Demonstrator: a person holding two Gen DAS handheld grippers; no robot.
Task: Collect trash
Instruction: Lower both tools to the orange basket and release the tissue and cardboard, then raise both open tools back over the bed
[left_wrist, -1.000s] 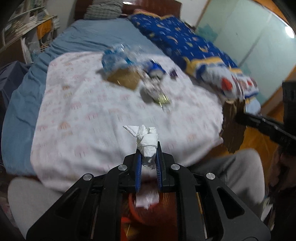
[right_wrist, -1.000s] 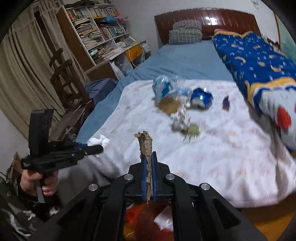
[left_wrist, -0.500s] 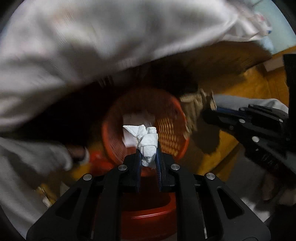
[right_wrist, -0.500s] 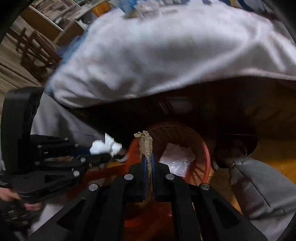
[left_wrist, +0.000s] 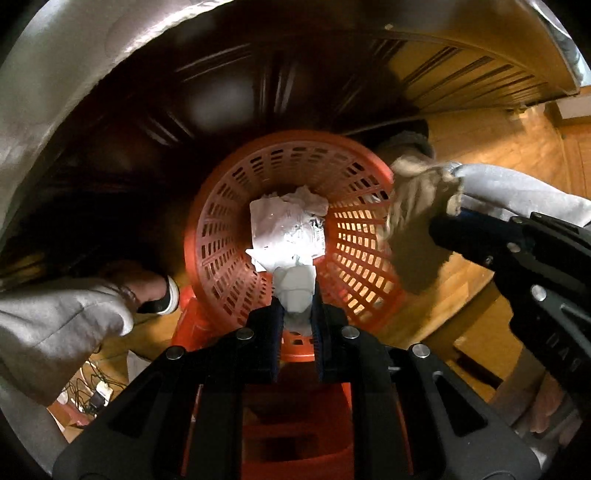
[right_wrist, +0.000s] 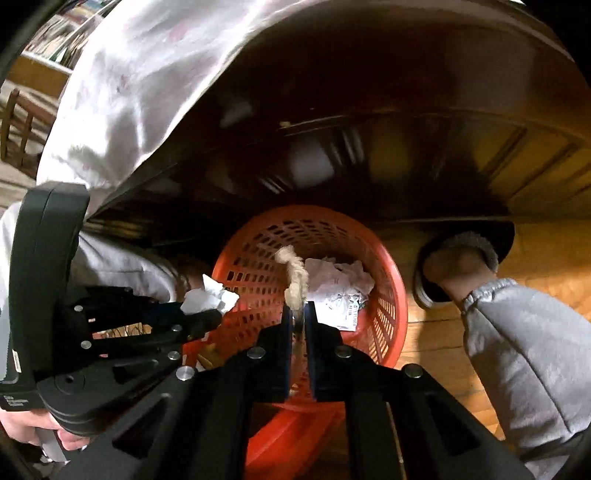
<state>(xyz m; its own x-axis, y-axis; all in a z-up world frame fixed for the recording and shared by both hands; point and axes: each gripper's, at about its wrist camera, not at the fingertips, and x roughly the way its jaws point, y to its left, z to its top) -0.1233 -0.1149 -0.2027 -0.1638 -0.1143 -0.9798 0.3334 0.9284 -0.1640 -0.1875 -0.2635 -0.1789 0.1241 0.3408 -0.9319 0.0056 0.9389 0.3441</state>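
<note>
An orange slotted basket (left_wrist: 229, 206) stands on the floor at the bed's foot, with crumpled white paper (left_wrist: 284, 225) at its bottom. My left gripper (left_wrist: 295, 314) is shut on a white tissue wad (left_wrist: 295, 291) over the basket's near rim. My right gripper (right_wrist: 298, 317) is shut on a brown cardboard scrap (right_wrist: 295, 280), held above the basket (right_wrist: 384, 280). In the left wrist view the scrap (left_wrist: 417, 229) hangs at the basket's right rim. In the right wrist view the tissue (right_wrist: 207, 297) sits at the left rim.
The dark wooden bed frame (left_wrist: 229, 96) and hanging sheet (right_wrist: 147, 81) rise just behind the basket. The person's grey-trousered legs and feet (left_wrist: 155, 295) (right_wrist: 458, 269) flank it on the wooden floor. Cables (left_wrist: 92, 391) lie at the lower left.
Both grippers swung down from over the bed to the basket and closed in above its mouth. Each still holds its piece of trash.
</note>
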